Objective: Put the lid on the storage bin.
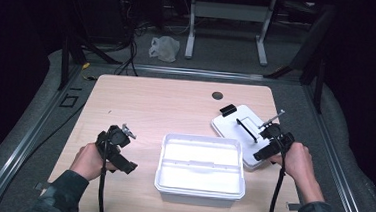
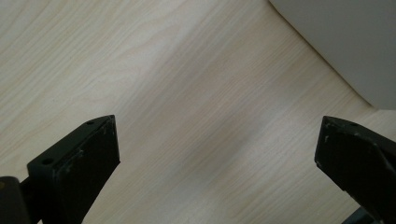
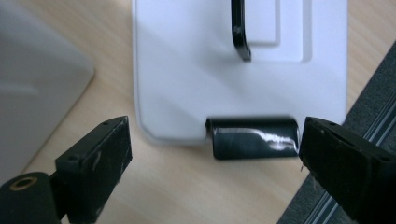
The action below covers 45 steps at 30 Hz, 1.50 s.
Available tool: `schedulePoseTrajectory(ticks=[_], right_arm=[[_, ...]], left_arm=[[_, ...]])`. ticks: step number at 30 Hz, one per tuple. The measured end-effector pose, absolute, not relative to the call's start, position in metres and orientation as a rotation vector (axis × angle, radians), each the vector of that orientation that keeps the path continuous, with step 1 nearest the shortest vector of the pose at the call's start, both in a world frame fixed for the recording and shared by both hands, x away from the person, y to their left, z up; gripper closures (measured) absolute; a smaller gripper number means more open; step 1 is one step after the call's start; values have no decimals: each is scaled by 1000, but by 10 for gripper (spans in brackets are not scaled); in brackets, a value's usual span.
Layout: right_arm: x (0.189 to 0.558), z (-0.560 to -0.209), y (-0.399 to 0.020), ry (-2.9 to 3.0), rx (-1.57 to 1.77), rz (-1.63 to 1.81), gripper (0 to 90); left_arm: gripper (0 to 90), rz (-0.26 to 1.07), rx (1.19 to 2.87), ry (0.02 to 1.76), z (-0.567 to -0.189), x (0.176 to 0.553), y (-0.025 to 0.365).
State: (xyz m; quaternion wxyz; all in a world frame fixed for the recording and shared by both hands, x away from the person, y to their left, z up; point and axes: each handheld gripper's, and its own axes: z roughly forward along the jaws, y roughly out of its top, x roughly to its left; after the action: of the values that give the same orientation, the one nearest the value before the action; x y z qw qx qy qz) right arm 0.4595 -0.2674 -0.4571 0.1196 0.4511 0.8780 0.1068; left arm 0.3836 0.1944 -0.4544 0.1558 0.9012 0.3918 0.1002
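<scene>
Flanking white bin (image 1: pixel 201 163) — lid (image 1: pixel 242 127) under right tool (image 3: pixel 212 154), left tool (image 2: pixel 217 154) over bare table (image 1: pixel 161 104).

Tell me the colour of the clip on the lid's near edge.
Glossy black clip on a white lid; right gripper view shows it best.

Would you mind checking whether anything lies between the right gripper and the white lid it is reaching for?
Nothing visible does. The right gripper stands open just short of the white lid, with the lid's black latch near its jaws.

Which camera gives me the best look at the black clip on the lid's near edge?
The right gripper view: the clip sits large and close, just ahead of the open right gripper. In the high view the right gripper hides that end of the lid. The left gripper view looks at bare table.
</scene>
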Motion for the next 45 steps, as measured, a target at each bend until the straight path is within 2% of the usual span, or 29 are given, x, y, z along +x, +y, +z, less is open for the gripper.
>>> schedulePoseTrajectory(ticks=[5,7,10,11,12,16,17,21,30,36,45], right_arm=[[487,-458,-256,2589,1309,299,144],[502,-461,-252,2586,1323,285,209],[511,-464,-249,2584,1328,275,251],[518,-468,-245,2594,1341,263,328],[518,-468,-245,2594,1341,263,328],[535,-479,-234,2608,1343,203,475],[535,-479,-234,2608,1343,203,475],[543,-488,-230,2616,1329,135,604],[548,-497,-225,2616,1327,109,795],[548,-495,-227,2588,1317,94,841],[549,-493,-237,2584,1311,145,845]], left_arm=[[0,284,2581,1145,-462,385,198],[0,275,2582,1158,-465,386,200],[0,281,2579,1163,-465,387,200],[0,283,2578,1162,-466,387,200],[0,283,2577,1163,-466,387,200],[0,284,2580,1168,-468,387,200],[0,285,2581,1169,-469,387,201],[1,283,2583,1174,-470,387,202],[1,284,2592,1165,-472,388,199],[1,287,2588,1165,-472,387,200],[0,289,2584,1174,-473,389,202]])
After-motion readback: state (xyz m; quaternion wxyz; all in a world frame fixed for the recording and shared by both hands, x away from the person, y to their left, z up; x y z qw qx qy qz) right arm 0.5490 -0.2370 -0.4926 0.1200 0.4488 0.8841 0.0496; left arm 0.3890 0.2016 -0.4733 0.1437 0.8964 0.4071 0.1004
